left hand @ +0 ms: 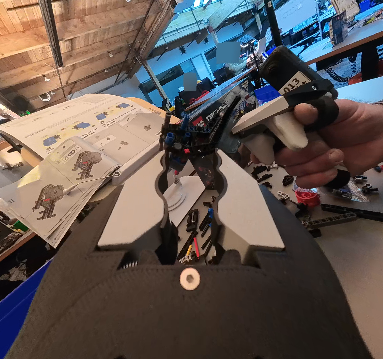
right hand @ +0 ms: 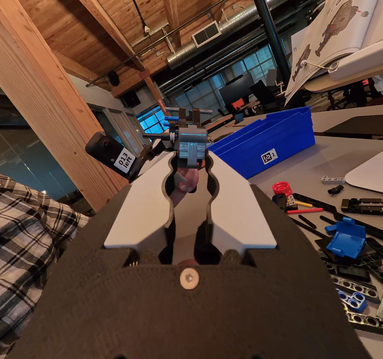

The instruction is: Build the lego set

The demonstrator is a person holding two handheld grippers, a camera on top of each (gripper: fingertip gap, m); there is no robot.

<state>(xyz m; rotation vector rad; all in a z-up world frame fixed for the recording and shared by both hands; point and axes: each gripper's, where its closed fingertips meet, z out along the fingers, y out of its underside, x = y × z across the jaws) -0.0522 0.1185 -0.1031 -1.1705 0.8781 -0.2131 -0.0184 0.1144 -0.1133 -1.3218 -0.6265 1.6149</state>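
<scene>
A small Lego assembly [left hand: 186,139] of black beams, blue pins and a red axle end is held up above the table. My left gripper [left hand: 189,156] is shut on its lower part. My right gripper [left hand: 236,135], held by a hand, comes in from the right and pinches the assembly's right side. In the right wrist view the right gripper [right hand: 190,156] is shut on the assembly's grey block [right hand: 192,142], with black and blue pins sticking out to the left. The left gripper's camera [right hand: 105,148] shows just left of it.
An open instruction booklet [left hand: 83,162] rests on a stand to the left, and the set's box [left hand: 217,110] stands behind. Loose black, red and yellow parts [left hand: 199,224], a red wheel hub [right hand: 281,188] and a blue seat piece [right hand: 346,241] lie on the table. A blue bin [right hand: 269,148] stands behind. Left tips to right tips: about 4 cm. The blue seat piece [right hand: 346,241] is about equally far from each gripper, around 20 cm.
</scene>
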